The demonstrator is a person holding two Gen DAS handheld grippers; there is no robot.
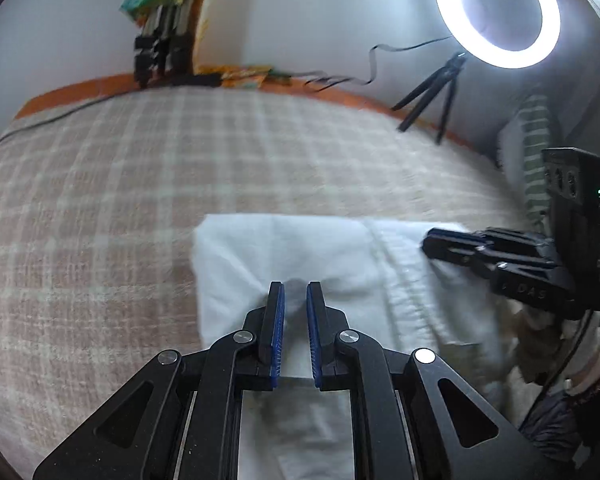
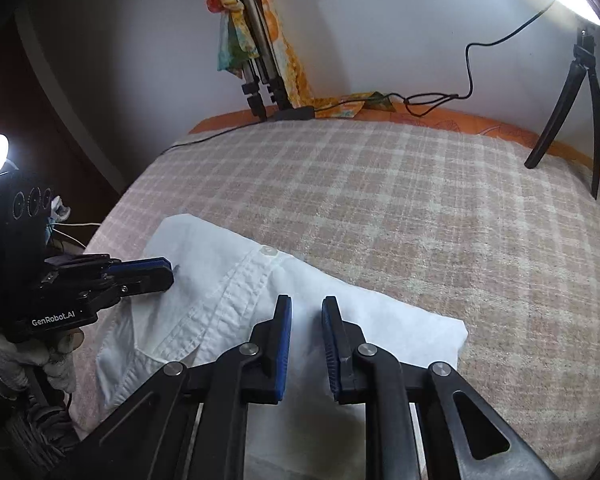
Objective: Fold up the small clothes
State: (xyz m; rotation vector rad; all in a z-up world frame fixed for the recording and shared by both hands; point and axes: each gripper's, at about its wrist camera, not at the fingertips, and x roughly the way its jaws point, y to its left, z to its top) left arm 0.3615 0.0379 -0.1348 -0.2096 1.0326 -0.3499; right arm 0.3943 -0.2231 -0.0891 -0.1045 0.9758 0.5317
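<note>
A white shirt point(image 1: 260, 248) lies folded into a flat rectangle on the checked blanket point(image 1: 140, 180), its button placket point(image 2: 228, 292) running down the middle. My left gripper point(image 1: 296, 286) hovers low over the shirt's left half. Its blue pads stand a narrow gap apart and only the lying cloth shows between them. My right gripper point(image 2: 306, 300) is over the shirt's point(image 2: 204, 248) right half, jaws slightly apart with nothing pinched. Each gripper shows in the other's view: the left gripper point(image 2: 171, 270) from the side, and the right gripper point(image 1: 426, 242) over the shirt's right edge.
A ring light point(image 1: 500, 58) on a small black tripod point(image 2: 564, 120) stands at the bed's far right, its cable point(image 2: 468, 72) trailing along the wall. A taller tripod point(image 2: 256, 60) with colourful cloth stands at the far edge. A gloved hand point(image 2: 60, 364) holds the left gripper. Striped fabric point(image 1: 536, 152) lies right.
</note>
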